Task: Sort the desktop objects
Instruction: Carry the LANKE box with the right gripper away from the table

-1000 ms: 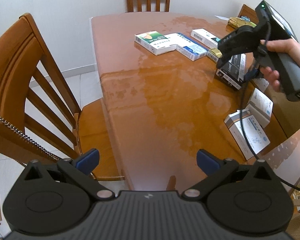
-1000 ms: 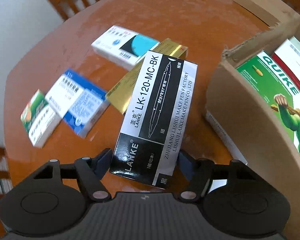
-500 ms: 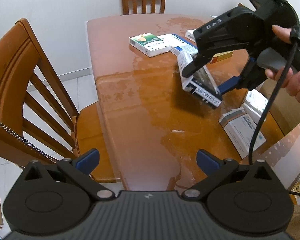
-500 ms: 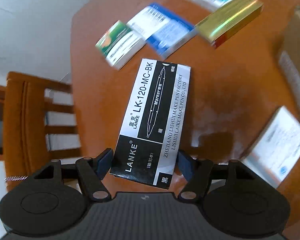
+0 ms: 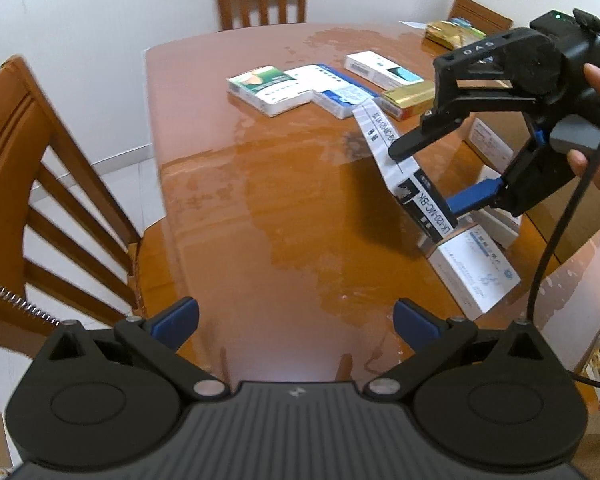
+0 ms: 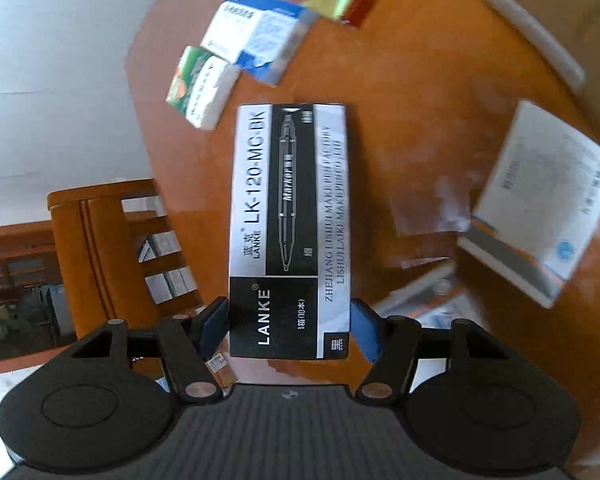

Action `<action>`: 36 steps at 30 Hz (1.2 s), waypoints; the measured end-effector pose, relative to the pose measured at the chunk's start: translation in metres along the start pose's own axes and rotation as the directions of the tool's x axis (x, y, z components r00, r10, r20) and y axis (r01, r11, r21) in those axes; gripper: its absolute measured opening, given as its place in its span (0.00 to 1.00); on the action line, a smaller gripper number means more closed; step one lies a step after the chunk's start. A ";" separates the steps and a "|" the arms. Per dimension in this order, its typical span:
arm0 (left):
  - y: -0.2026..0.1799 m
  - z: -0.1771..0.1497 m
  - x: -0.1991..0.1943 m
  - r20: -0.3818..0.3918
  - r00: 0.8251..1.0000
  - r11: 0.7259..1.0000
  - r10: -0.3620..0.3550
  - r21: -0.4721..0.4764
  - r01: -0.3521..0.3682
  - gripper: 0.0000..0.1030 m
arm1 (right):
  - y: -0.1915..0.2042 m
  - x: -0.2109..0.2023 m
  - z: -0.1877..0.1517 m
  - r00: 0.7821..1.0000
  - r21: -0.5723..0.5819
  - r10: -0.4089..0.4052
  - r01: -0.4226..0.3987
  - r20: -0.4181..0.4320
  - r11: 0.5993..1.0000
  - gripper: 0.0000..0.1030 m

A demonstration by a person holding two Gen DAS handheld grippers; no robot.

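A black-and-white LANKE marker pen box (image 6: 288, 220) hangs tilted above the wooden table (image 5: 280, 220), clear of the surface. My right gripper (image 6: 288, 320) has the box's near end between its blue pads (image 6: 214, 320); the pads press on its sides and the jaws are closing. In the left wrist view the same box (image 5: 380, 132) and right gripper (image 5: 428, 176) hang over the table's right half, with a hand on the grip. My left gripper (image 5: 296, 320) is open over the near table edge with nothing between its fingers.
A green-white box (image 5: 266, 88), a blue-white box (image 5: 332, 88), a white-teal box (image 5: 380, 70) and a gold box (image 5: 408, 98) lie at the far middle. White boxes (image 5: 474, 268) lie at the near right. A wooden chair (image 5: 40, 168) stands on the left.
The right gripper carried the marker box away from the cardboard carton toward the middle of the table and swung round with it. The left gripper barely moved.
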State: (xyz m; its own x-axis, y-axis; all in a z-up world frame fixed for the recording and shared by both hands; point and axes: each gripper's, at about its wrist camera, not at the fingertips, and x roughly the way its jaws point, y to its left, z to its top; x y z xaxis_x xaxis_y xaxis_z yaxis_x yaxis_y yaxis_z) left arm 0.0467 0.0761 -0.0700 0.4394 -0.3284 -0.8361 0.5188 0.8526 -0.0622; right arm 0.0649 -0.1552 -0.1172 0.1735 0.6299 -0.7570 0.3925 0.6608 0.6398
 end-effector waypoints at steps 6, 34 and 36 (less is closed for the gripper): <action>-0.010 0.005 0.003 -0.005 1.000 0.999 -0.018 0.028 0.018 1.00 | -0.015 -0.014 0.004 1.000 0.048 0.027 -0.027 0.007 0.998 0.67; 0.021 -0.013 -0.002 -0.039 0.999 0.998 0.028 -0.057 -0.030 1.00 | 0.102 0.083 -0.121 0.431 -0.583 -0.426 0.737 0.796 -0.344 0.67; 0.027 -0.017 -0.002 -0.048 0.998 0.997 0.038 -0.068 -0.042 1.00 | 0.099 0.093 -0.128 0.398 -0.544 -0.384 0.714 0.833 -0.440 0.67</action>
State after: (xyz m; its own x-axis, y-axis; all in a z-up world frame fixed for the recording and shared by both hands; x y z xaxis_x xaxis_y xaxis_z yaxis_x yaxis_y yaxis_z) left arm 0.0475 0.1067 -0.0787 0.4230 -0.2753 -0.8633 0.4487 0.8914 -0.0644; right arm 0.0045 0.0207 -0.1070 0.6707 -0.3428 -0.6578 -0.5405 0.3815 -0.7499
